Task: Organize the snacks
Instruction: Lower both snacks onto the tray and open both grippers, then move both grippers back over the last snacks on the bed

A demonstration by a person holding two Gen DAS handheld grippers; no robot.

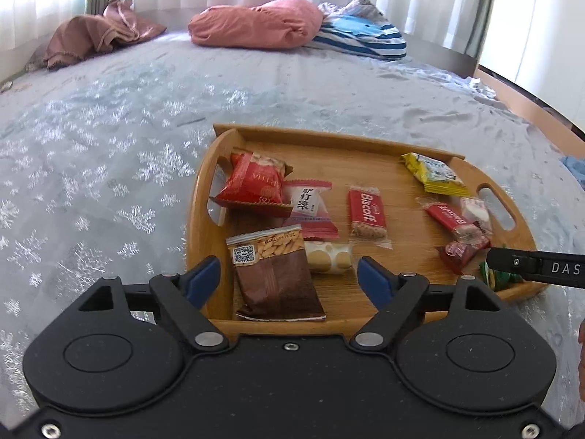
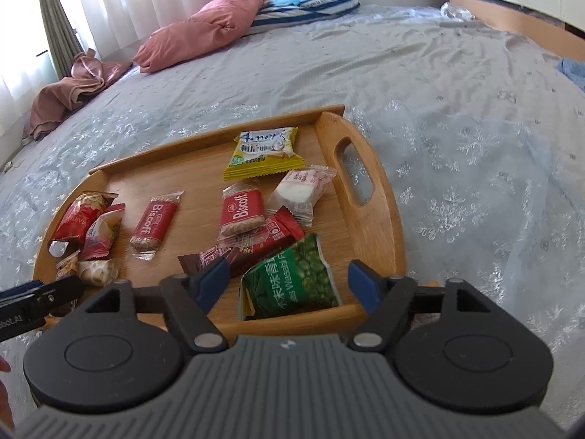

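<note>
A wooden tray (image 1: pixel 395 168) (image 2: pixel 380 197) lies on the bed and holds several snack packets. My left gripper (image 1: pixel 289 274) is open above the tray's near left part, its fingers either side of a brown peanut packet (image 1: pixel 278 278) and a small round-biscuit pack (image 1: pixel 329 256). My right gripper (image 2: pixel 289 281) is open above the tray's near right corner, over a green wasabi-pea packet (image 2: pixel 292 278). Biscoff packets (image 1: pixel 366 214) (image 2: pixel 242 212), a yellow packet (image 1: pixel 435 173) (image 2: pixel 265 152), a red packet (image 1: pixel 256 183) and a white candy (image 2: pixel 301 188) also lie in the tray.
The bed has a grey snowflake cover (image 1: pixel 109 183). A pink pillow (image 1: pixel 256 23), a striped cloth (image 1: pixel 365 36) and a brown cloth (image 1: pixel 95 34) lie at the far edge by the curtains. A wooden bed frame (image 2: pixel 512 18) runs along the right.
</note>
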